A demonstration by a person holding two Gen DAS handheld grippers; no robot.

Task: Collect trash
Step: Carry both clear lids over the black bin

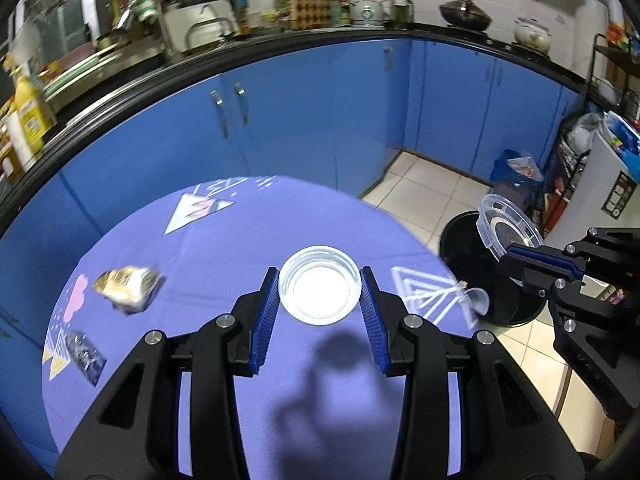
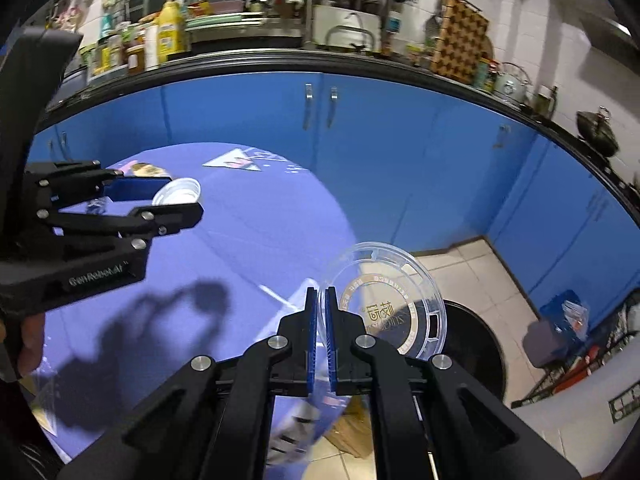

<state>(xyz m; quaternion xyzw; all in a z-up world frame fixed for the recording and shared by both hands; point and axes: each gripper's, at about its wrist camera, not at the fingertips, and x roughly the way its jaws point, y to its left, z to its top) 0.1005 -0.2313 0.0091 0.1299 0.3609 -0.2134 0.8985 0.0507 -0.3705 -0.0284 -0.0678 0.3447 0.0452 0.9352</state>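
Note:
My left gripper holds a clear plastic cup between its blue pads above the purple tablecloth; the cup also shows in the right wrist view. My right gripper is shut on the rim of a clear round plastic lid with gold print and holds it over a black trash bin beside the table. From the left wrist view the lid hangs above the bin. A crumpled gold wrapper and a small clear bag lie on the cloth at the left.
Blue cabinets and a cluttered black counter run behind the table. A blue bin with a bag stands on the tiled floor at the right. A small clear piece sits at the table's right edge.

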